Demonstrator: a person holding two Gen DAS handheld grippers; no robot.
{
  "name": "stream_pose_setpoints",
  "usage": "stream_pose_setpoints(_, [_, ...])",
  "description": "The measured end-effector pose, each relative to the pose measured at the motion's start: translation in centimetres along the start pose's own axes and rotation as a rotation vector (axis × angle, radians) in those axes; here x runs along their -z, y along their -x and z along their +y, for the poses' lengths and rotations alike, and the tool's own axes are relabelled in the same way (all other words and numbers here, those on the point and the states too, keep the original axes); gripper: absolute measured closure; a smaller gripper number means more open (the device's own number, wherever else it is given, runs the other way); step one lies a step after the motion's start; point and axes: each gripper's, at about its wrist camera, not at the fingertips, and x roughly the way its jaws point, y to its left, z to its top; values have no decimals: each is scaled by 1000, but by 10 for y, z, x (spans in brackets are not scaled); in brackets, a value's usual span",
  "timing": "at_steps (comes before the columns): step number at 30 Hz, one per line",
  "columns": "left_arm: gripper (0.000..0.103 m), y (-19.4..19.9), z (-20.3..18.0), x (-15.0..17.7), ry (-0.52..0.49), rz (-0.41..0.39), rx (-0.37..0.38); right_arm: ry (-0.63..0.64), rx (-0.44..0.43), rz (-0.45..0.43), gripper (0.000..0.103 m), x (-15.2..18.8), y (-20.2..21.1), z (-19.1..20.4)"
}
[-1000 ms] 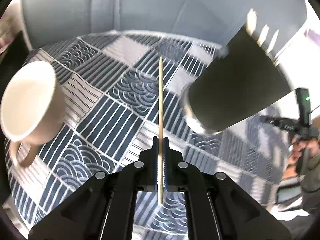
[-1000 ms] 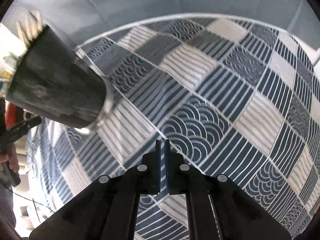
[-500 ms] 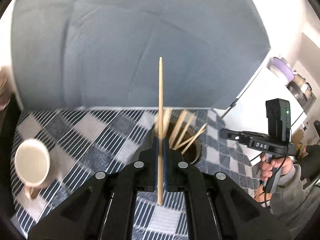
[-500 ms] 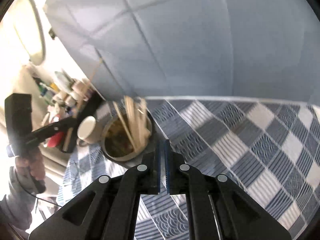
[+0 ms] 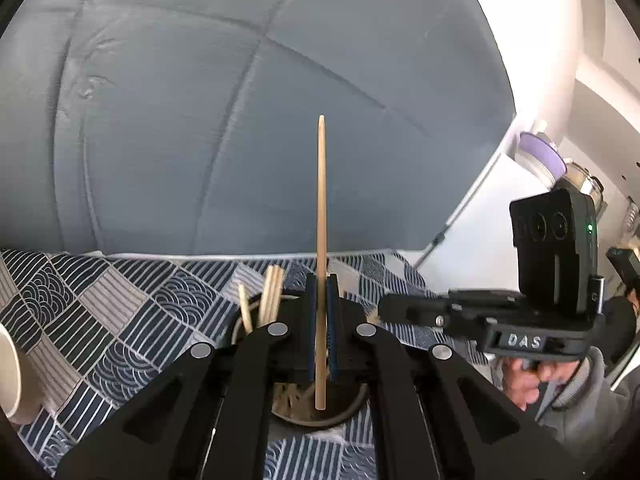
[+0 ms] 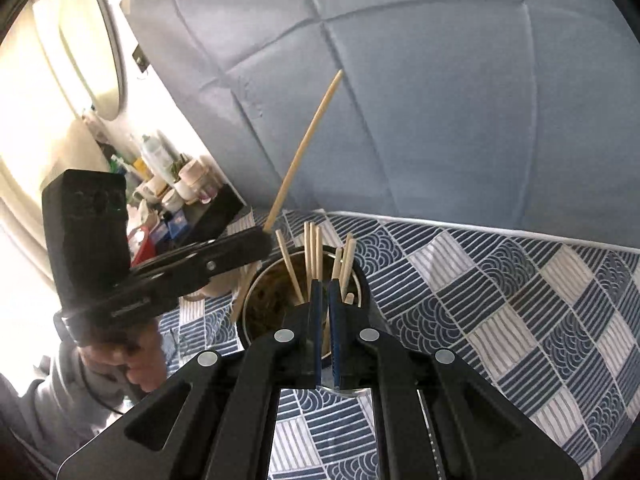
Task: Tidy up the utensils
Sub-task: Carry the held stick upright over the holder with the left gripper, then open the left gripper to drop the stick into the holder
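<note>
My left gripper (image 5: pixel 321 292) is shut on a single wooden chopstick (image 5: pixel 321 208) that stands upright between its fingers, its lower end over the dark round utensil holder (image 5: pixel 352 406). Several more chopsticks (image 5: pixel 270 296) lean inside the holder. In the right wrist view the holder (image 6: pixel 264 300) sits just beyond my right gripper (image 6: pixel 324 292), which is shut and empty. The left gripper (image 6: pixel 256 240) reaches in from the left there, with the held chopstick (image 6: pixel 304 148) slanting up to the right above the holder.
A blue and white patterned cloth (image 6: pixel 520 312) covers the table. A cream mug (image 5: pixel 10 376) stands at the left edge. A grey padded wall (image 5: pixel 240 100) rises behind. A shelf of bottles and jars (image 6: pixel 168 184) is at far left.
Both grippers have risen and tilted from looking down at the cloth to looking level. The left gripper has carried its chopstick over the holder's mouth.
</note>
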Motion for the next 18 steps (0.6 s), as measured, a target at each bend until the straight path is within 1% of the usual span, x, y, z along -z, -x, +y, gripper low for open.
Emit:
stream_pose_setpoints(5, [98, -8, 1, 14, -39, -83, -85, 23, -17, 9, 99, 8, -18, 1])
stream_pose_setpoints(8, [98, -10, -1, 21, -58, -93, -124, 36, -25, 10, 96, 13, -21, 2])
stream_pose_setpoints(10, [98, -10, -4, 23, -71, -92, -129, 52, -18, 5, 96, 15, -20, 5])
stream_pose_setpoints(12, [89, -5, -5, 21, -72, -106, -116, 70, -4, -11, 96, 16, -15, 6])
stream_pose_setpoints(14, [71, 1, -7, 17, -81, -118, -140, 84, 2, -32, 95, 16, -6, 7])
stream_pose_setpoints(16, [65, 8, -8, 13, -95, -136, -153, 86, 17, -51, 95, 15, 4, 5])
stream_pose_setpoints(18, [55, 17, -10, 7, -106, -151, -183, 78, 31, -60, 94, 12, 12, 2])
